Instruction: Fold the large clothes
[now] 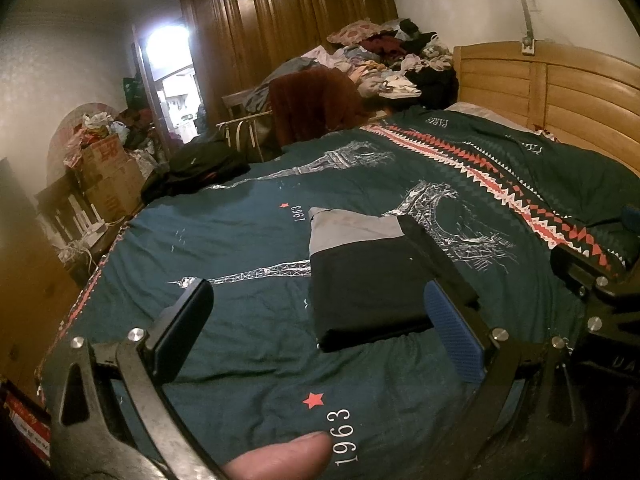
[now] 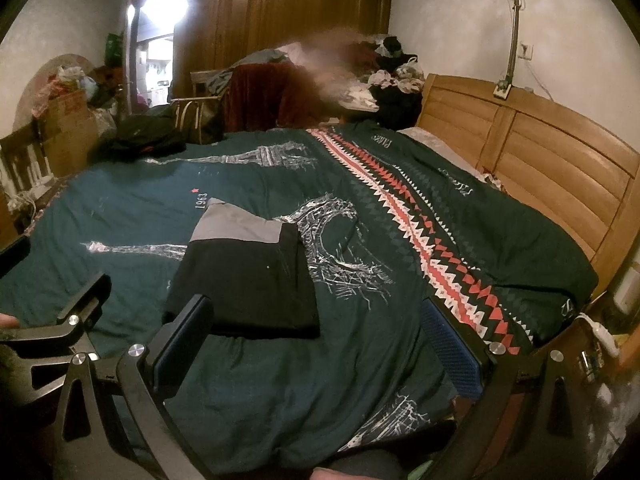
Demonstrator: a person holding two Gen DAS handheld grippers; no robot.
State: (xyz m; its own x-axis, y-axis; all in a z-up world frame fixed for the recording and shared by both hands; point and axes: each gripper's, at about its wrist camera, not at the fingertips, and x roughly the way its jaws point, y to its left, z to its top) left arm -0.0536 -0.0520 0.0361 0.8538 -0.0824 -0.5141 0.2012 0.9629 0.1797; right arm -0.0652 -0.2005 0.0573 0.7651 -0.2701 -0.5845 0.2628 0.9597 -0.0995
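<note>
A folded black garment with a grey band (image 1: 372,280) lies flat on the dark green bedspread (image 1: 248,344). It also shows in the right wrist view (image 2: 248,276). My left gripper (image 1: 320,316) is open and empty; its near edge of the garment lies between the fingers, the right pad (image 1: 452,332) beside the garment's corner. My right gripper (image 2: 316,336) is open and empty, its left finger (image 2: 184,336) at the garment's near left corner. The right gripper also shows at the right edge of the left wrist view (image 1: 592,280).
The bedspread (image 2: 132,208) has Eiffel tower prints and a red zigzag stripe (image 2: 424,240). A wooden headboard (image 2: 560,172) stands at right. A heap of clothes (image 1: 400,60) and a dark wardrobe (image 1: 288,20) are at the back. Boxes (image 1: 108,176) and a dark bag (image 1: 200,168) are at left.
</note>
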